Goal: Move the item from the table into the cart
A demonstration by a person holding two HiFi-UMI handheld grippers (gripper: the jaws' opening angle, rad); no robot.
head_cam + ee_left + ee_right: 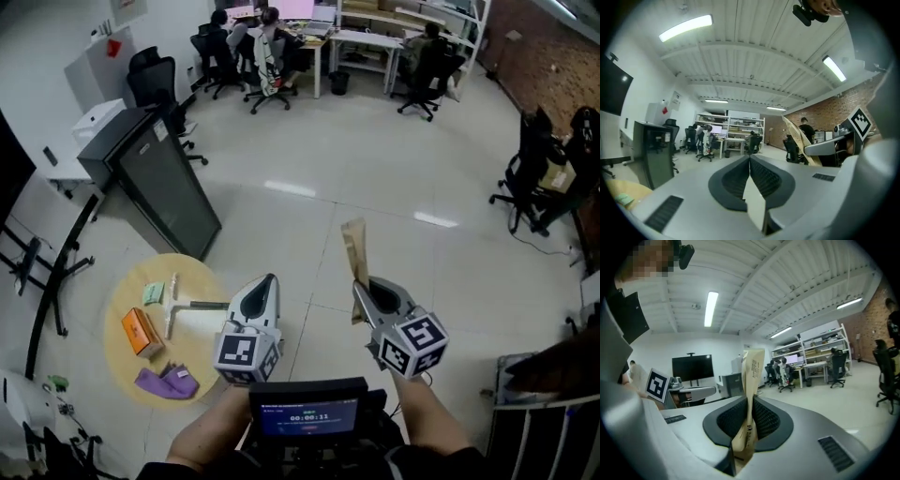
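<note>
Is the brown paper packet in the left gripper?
No, the brown paper packet is clamped between the jaws of the right gripper.

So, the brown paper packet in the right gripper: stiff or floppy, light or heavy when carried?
The brown paper packet looks thin and flat, so it is probably light. It stands upright with only a slight bend above the shut jaws of the right gripper, so it is likely fairly stiff. Pinched near its lower end, it might sway.

surface: round yellow table [122,300] | left edge: orange box [142,332]; near edge: purple cloth [166,382]; far side: green packet [153,293]; middle: pale stick-shaped pieces [172,314], possibly tools
</note>
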